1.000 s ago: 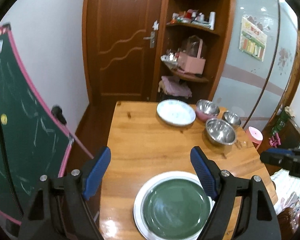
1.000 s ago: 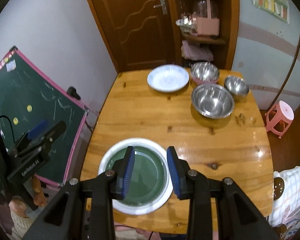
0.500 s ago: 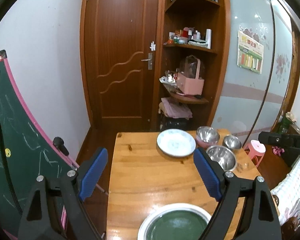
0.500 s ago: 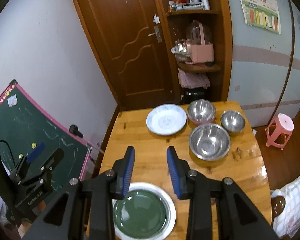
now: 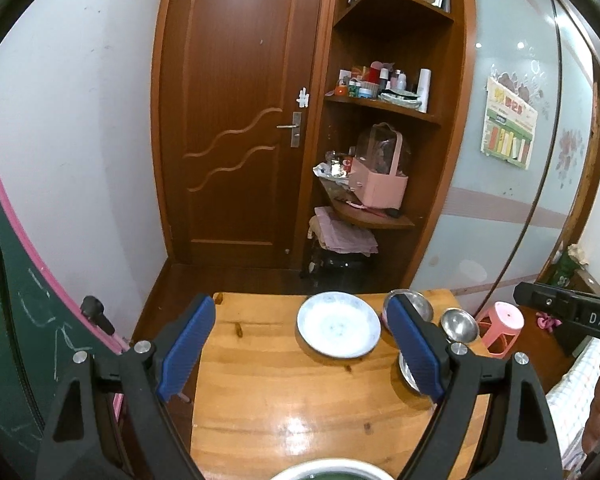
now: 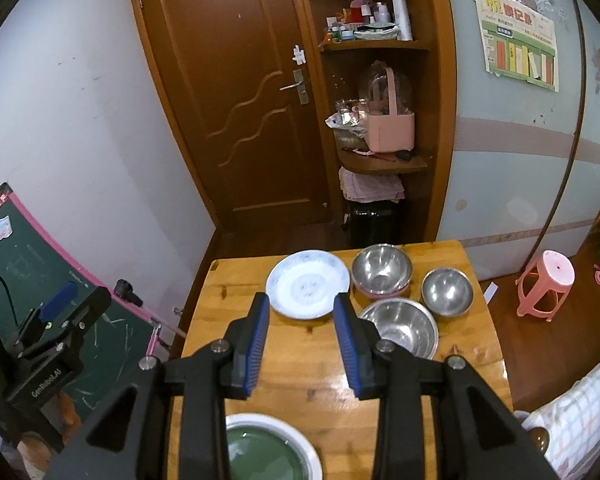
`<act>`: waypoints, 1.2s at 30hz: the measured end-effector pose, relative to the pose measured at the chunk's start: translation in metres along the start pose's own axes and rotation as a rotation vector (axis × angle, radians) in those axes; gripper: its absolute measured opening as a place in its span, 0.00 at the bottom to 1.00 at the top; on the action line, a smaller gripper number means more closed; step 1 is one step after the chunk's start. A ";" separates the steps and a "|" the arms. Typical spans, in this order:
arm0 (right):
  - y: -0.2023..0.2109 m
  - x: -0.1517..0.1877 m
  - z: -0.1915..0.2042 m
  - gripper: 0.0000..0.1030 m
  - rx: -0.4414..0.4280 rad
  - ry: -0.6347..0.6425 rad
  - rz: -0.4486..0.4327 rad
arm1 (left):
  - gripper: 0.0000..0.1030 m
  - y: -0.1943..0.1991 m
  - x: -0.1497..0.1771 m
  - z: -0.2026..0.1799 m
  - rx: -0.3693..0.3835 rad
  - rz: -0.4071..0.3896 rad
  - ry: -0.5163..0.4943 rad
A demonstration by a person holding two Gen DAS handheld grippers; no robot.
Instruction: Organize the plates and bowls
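A white plate (image 5: pixel 339 330) (image 6: pixel 307 284) lies at the far side of the wooden table (image 5: pixel 280 400) (image 6: pixel 300 380). Right of it stand three steel bowls: one nested in a pink bowl (image 6: pixel 381 268), a small one (image 6: pixel 447 292) and a larger one (image 6: pixel 400 328). A green plate stacked on a white-rimmed plate (image 6: pixel 266 452) sits at the near edge; in the left wrist view only its rim (image 5: pixel 328 476) shows. My left gripper (image 5: pixel 300 308) is wide open and empty above the table. My right gripper (image 6: pixel 301 300) is partly open and empty, above the green plate.
A green chalkboard easel (image 6: pixel 28 264) stands left of the table. A pink stool (image 6: pixel 546 282) is on the floor to the right, with checked cloth (image 6: pixel 572 412) nearer. Behind the table are a wooden door (image 5: pixel 236 128) and a corner shelf (image 5: pixel 380 168).
Both grippers have risen and drawn back from the green plate, which slid to the bottom of both views. More of the door and shelf now shows.
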State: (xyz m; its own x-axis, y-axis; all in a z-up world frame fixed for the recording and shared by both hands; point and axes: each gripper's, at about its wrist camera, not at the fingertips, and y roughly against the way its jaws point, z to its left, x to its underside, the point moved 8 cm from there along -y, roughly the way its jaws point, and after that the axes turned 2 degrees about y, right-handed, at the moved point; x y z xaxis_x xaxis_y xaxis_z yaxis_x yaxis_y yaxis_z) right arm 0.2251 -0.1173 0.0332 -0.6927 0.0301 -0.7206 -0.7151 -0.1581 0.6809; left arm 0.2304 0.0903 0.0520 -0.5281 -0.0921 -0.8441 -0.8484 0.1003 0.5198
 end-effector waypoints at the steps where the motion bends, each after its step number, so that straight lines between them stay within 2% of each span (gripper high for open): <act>1: -0.005 -0.002 -0.003 0.32 0.001 -0.001 0.003 | 0.84 -0.011 -0.004 -0.001 -0.008 0.010 0.000; 7: -0.053 -0.024 -0.023 0.32 -0.010 -0.004 0.055 | 0.84 -0.074 -0.015 -0.005 -0.014 0.086 0.041; 10: -0.081 -0.031 -0.033 0.32 -0.030 -0.016 0.086 | 0.84 -0.121 -0.011 -0.003 -0.026 0.152 0.071; 14: -0.127 -0.029 -0.047 0.32 -0.054 -0.052 0.154 | 0.84 -0.174 0.006 -0.001 -0.018 0.241 0.101; 21: -0.200 -0.002 -0.054 0.32 -0.096 -0.100 0.298 | 0.84 -0.267 0.055 0.011 -0.036 0.405 0.190; 29: -0.264 0.029 -0.054 0.32 -0.157 -0.192 0.425 | 0.84 -0.330 0.106 0.033 -0.071 0.503 0.288; 36: -0.296 0.051 -0.055 0.32 -0.189 -0.265 0.505 | 0.84 -0.356 0.133 0.041 -0.074 0.554 0.325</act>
State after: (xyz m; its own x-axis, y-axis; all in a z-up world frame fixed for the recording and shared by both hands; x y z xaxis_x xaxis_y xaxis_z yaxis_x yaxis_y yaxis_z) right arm 0.4060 -0.1231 -0.2124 -0.9596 0.1463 -0.2401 -0.2790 -0.3892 0.8779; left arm 0.4633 0.0831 -0.2506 -0.8632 -0.3423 -0.3711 -0.4406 0.1519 0.8847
